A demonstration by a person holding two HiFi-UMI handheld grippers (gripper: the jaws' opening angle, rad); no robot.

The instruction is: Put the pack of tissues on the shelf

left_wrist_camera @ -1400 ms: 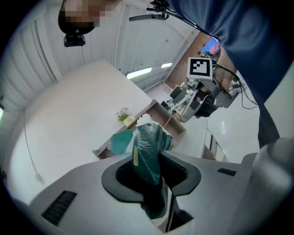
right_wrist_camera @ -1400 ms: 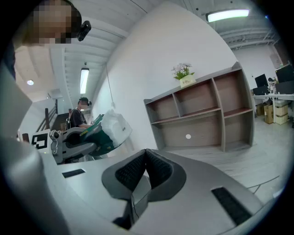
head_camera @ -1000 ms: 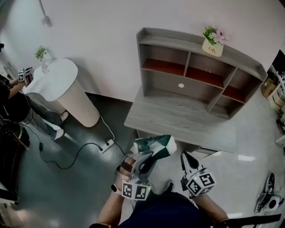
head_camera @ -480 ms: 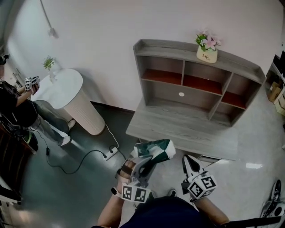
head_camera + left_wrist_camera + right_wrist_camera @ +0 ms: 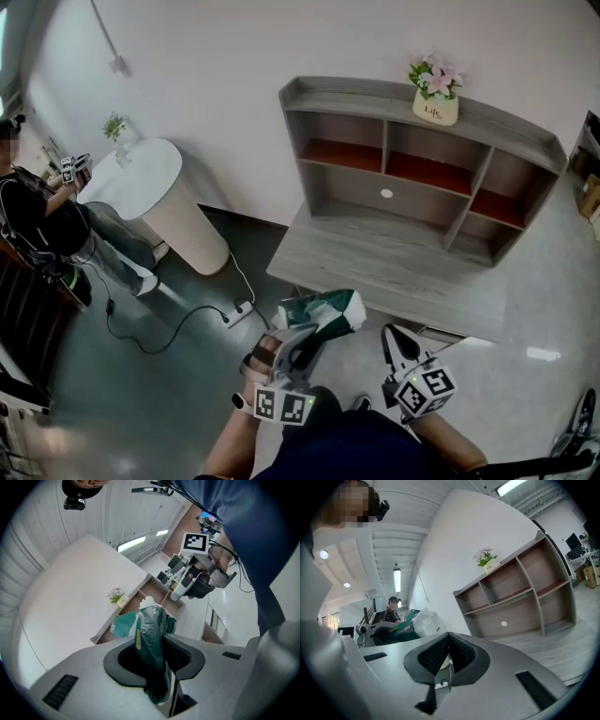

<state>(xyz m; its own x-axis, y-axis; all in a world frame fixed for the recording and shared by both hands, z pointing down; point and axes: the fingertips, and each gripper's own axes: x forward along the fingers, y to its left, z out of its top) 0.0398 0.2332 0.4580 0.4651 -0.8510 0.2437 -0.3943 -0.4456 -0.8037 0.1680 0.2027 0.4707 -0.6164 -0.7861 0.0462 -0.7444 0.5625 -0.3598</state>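
The pack of tissues [image 5: 328, 309] is a green and white plastic pack, held just short of the desk's front edge. My left gripper [image 5: 313, 332] is shut on it, and the left gripper view shows the pack [image 5: 152, 634] pinched upright between the two pads. My right gripper [image 5: 397, 343] hangs beside it to the right, shut with nothing in it; its pads [image 5: 461, 651] meet at the tip. The grey wooden shelf [image 5: 422, 178] with open compartments stands at the back of the desk [image 5: 394, 267], beyond both grippers. The pack's white end [image 5: 425, 623] shows at the left of the right gripper view.
A small flower pot [image 5: 433, 96] stands on top of the shelf. A white round table [image 5: 141, 183] is at the left, with a seated person [image 5: 37, 225] beside it. A power strip and cable [image 5: 234, 309] lie on the dark floor left of the desk.
The pack stays gripped in my left gripper. Both grippers keep about the same place before the desk, while the head view has swung a little and the desk sits slightly nearer.
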